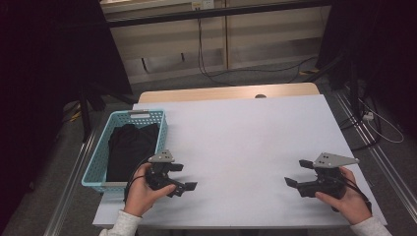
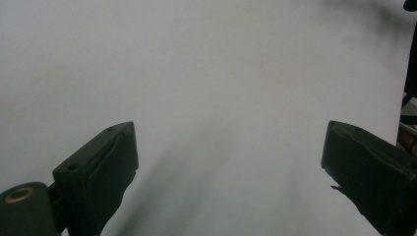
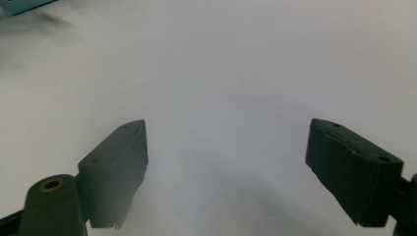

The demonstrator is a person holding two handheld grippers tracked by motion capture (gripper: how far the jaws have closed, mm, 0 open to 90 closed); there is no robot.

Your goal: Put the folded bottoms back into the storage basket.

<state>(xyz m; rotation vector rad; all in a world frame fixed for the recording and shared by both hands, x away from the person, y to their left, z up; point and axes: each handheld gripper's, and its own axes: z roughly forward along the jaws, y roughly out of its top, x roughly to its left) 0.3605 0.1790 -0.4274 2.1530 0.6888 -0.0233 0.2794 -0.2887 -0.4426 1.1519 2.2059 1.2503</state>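
both grippers rest low on the white tabletop [image 1: 246, 132], wide open and empty: left gripper [image 1: 183, 177], right gripper [image 1: 297, 173]. black cloth [image 1: 130, 147] lies in the blue basket [image 1: 98, 152] just beside the left one.

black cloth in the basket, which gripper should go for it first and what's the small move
Probably the left gripper: swing it over the light blue basket beside it and lower its open jaws toward the black cloth. Both grippers are open with nothing between the jaws over the bare white table, and the right gripper sits far across from the basket.
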